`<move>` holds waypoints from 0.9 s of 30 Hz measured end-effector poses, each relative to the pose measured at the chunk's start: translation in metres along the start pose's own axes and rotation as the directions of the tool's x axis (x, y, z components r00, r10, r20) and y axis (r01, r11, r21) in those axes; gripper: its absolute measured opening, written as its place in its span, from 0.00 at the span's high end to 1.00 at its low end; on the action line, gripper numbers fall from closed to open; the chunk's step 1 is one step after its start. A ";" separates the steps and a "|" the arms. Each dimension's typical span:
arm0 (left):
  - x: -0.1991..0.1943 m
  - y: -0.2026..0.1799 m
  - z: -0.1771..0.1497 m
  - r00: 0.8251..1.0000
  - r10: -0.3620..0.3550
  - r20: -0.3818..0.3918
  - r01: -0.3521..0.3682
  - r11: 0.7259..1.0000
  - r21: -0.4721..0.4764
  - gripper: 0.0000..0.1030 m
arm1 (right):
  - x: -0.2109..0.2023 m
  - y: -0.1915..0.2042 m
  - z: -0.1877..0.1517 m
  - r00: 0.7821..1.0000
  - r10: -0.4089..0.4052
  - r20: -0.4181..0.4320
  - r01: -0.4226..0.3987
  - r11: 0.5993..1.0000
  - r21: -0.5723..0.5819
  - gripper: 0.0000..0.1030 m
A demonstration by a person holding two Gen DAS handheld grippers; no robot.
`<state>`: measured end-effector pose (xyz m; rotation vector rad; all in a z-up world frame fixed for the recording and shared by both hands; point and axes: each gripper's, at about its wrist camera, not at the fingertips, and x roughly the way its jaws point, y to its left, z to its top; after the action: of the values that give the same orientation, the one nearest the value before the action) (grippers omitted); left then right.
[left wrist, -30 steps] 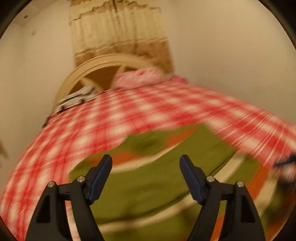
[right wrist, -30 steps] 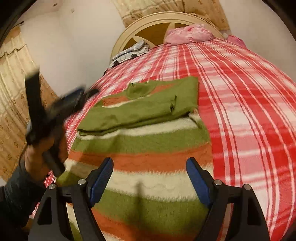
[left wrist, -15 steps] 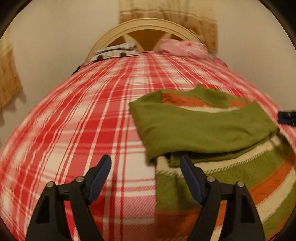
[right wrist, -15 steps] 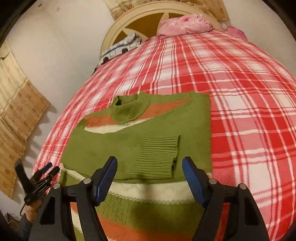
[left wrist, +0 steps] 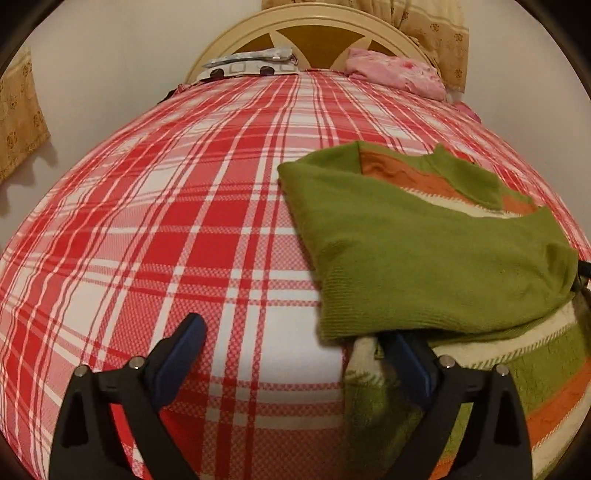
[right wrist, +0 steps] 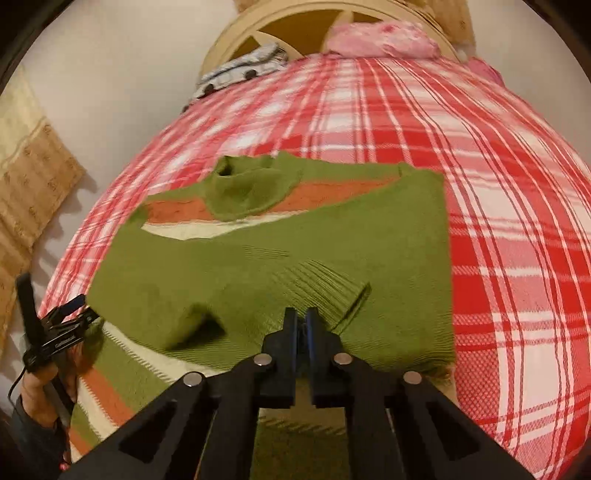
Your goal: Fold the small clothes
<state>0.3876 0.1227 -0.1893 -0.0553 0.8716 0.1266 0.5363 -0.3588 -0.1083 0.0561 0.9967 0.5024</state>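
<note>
A green, orange and cream striped sweater (right wrist: 258,266) (left wrist: 436,258) lies on the red plaid bed (left wrist: 184,240), with a green sleeve folded across its chest. My right gripper (right wrist: 301,321) is shut on the ribbed cuff of that sleeve (right wrist: 321,284), and the knit puckers around its tips. My left gripper (left wrist: 295,343) sits low at the sweater's left edge with its jaws opening wide. Its right finger (left wrist: 406,362) is tucked under the green fold, its left finger (left wrist: 184,343) is over bare sheet, and nothing is pinched. In the right wrist view, a hand (right wrist: 37,387) holds the left gripper (right wrist: 70,317).
A cream headboard (left wrist: 314,22) stands at the far end with a pink cloth (left wrist: 395,70) and a spotted white cloth (left wrist: 251,62) before it. A tan curtain (right wrist: 33,177) hangs on the left wall. Bare plaid sheet spreads left and right of the sweater.
The right gripper came down onto the sleeve cuff and closed from wide open. The left gripper swung down to the sweater's left edge and its jaws widened.
</note>
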 end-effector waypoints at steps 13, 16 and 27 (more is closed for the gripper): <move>0.002 0.001 0.003 1.000 0.018 -0.007 -0.018 1.000 -0.018 0.00 | -0.047 -0.016 0.010 0.997 -0.004 0.072 0.004 1.000 0.004 0.99; 0.002 0.002 0.003 1.000 0.009 -0.010 -0.009 1.000 -0.025 0.00 | -0.037 -0.009 0.008 0.999 -0.011 0.041 0.012 1.000 -0.019 0.89; 0.004 0.003 0.002 1.000 -0.011 -0.016 0.010 0.999 -0.041 0.00 | -0.002 -0.010 0.005 0.999 0.010 -0.041 -0.007 0.998 0.059 0.39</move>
<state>0.3918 0.1258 -0.1912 -0.0990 0.8845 0.1343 0.5433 -0.3678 -0.1069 0.1025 1.0523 0.4837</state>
